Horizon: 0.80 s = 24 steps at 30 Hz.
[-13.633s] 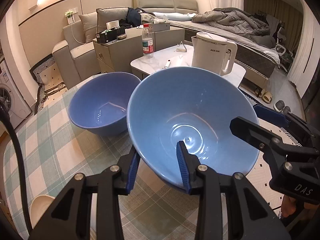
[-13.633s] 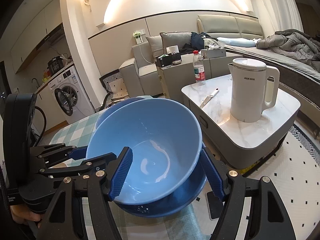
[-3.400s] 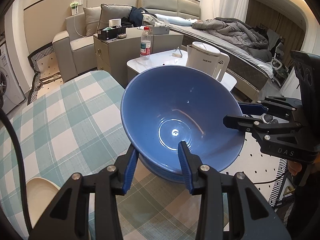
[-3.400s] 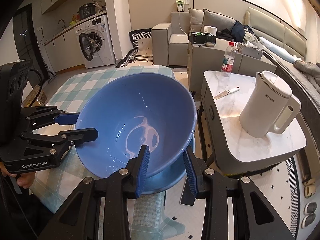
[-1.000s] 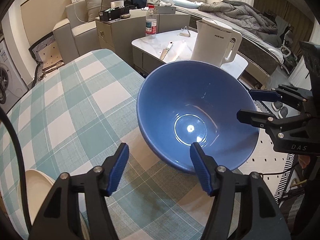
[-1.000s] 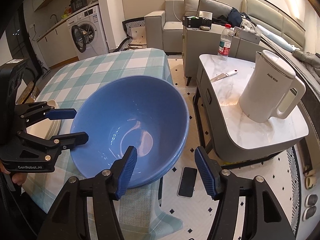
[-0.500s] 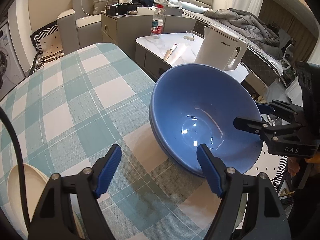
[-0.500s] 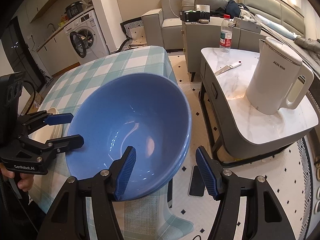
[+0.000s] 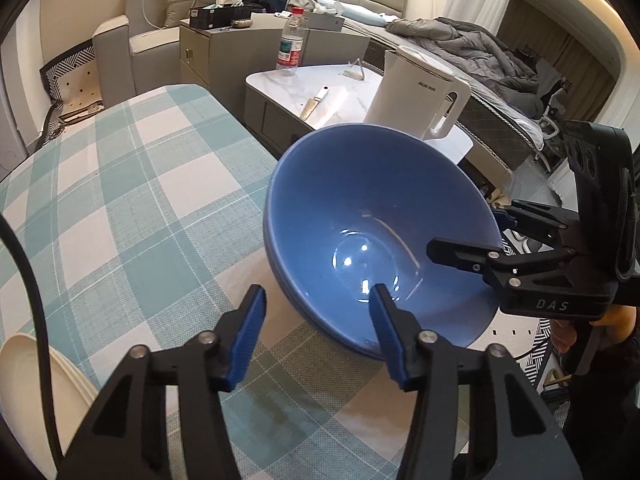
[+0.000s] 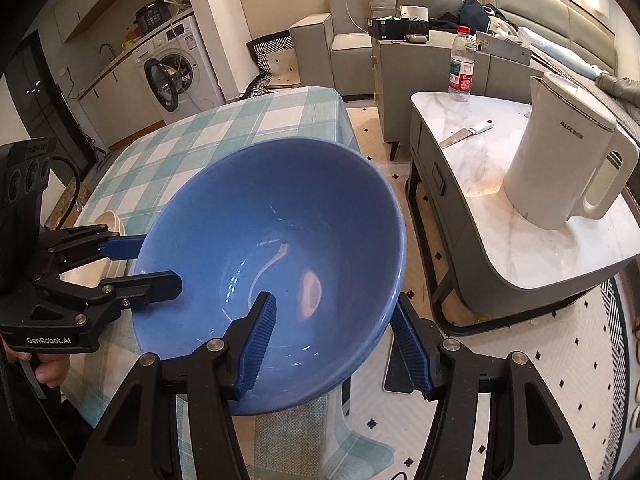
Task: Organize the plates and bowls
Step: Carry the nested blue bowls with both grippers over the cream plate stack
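Observation:
Two blue bowls (image 9: 372,220) sit nested, one inside the other, on the checked tablecloth (image 9: 120,184) near the table's right edge; they also show in the right wrist view (image 10: 272,248). My left gripper (image 9: 316,332) is open, its jaws straddling the near rim without clamping it. My right gripper (image 10: 336,336) is open, its jaws on either side of the opposite rim. A stack of cream plates (image 9: 36,396) lies at the table's left, also visible in the right wrist view (image 10: 110,220).
A marble side table (image 10: 520,216) beside the dining table holds a white kettle (image 10: 560,160), a knife (image 10: 466,132) and a water bottle (image 10: 460,66). A phone (image 10: 396,372) lies on the floor. Sofa, cabinet and bed stand behind.
Both grippers let go of the stacked bowls and opened. Over the last second both moved back in, so the jaws now straddle the rim again.

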Tool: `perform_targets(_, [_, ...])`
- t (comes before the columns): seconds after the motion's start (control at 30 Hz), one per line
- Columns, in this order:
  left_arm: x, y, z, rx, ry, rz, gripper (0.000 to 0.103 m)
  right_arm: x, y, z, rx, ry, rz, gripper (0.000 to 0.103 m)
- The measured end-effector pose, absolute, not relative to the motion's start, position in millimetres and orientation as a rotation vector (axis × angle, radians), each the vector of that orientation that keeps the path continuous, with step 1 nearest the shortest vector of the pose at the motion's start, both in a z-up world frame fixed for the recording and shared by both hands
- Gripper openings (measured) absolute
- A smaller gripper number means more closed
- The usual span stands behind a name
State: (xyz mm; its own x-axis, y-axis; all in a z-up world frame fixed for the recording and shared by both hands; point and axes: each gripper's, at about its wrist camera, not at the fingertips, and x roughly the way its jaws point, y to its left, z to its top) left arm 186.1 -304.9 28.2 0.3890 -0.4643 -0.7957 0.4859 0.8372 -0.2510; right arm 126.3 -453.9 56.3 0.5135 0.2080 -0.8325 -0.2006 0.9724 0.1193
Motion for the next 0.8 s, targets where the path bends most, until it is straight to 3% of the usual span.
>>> perform_targets(0.8, [179,-297,35,0.035,0.977,-0.576,0.048,116,-439,63,-0.023,0.978,0.265,0.061])
